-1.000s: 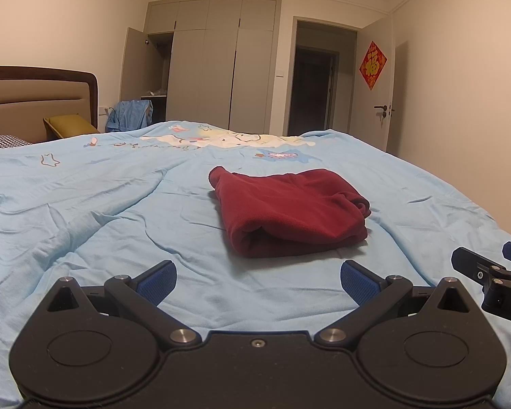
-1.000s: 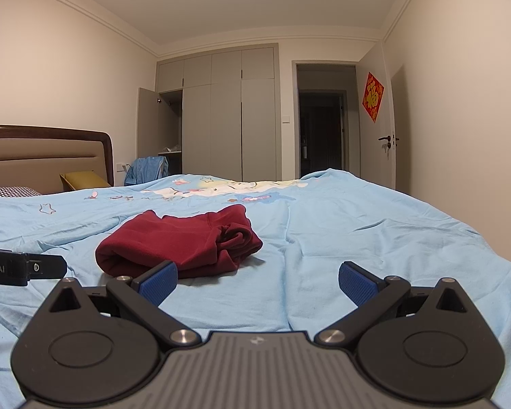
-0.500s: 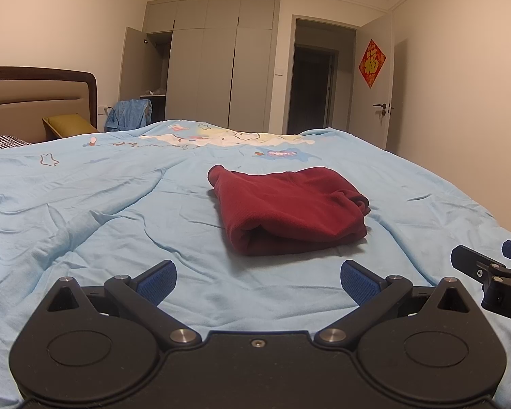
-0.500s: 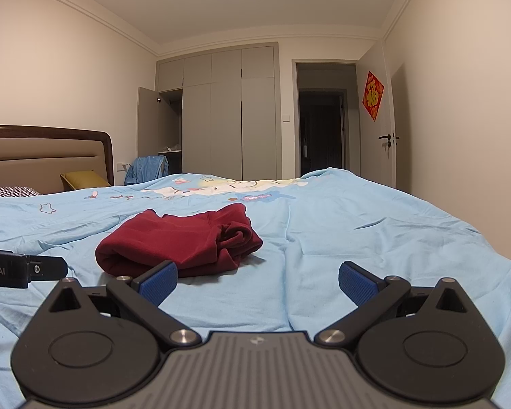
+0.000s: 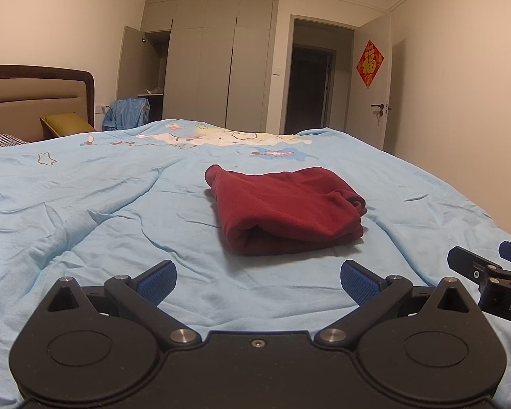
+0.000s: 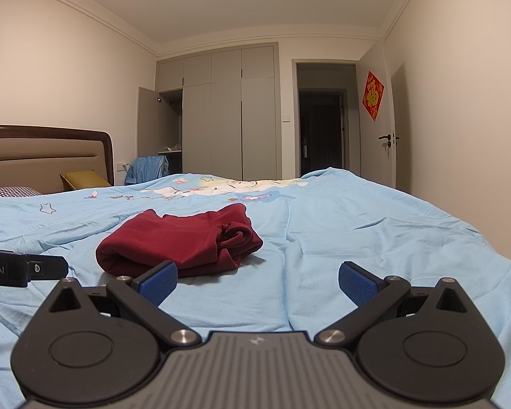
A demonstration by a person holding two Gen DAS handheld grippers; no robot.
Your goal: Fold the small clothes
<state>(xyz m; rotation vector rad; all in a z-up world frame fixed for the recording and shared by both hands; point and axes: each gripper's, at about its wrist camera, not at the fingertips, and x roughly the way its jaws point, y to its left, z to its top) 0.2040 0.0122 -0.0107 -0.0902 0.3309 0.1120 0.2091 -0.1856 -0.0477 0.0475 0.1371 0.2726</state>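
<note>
change: nothing has moved since earlier frames | left gripper [image 5: 258, 281]: spread wide, empty | right gripper [image 6: 257, 281]: spread wide, empty | folded dark-red garment [image 5: 284, 208]: on light-blue duvet [image 5: 85, 211], ahead of both grippers

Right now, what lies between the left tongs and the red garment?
Only bare light-blue duvet, wrinkled, separates the open left tongs from the folded red garment, in the left wrist view.

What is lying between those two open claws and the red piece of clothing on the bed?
Nothing visible. Only bare blue bedspread lies between the open left gripper and the folded red garment. The open right gripper sits to the garment's right, its left finger just short of the fabric.
</note>
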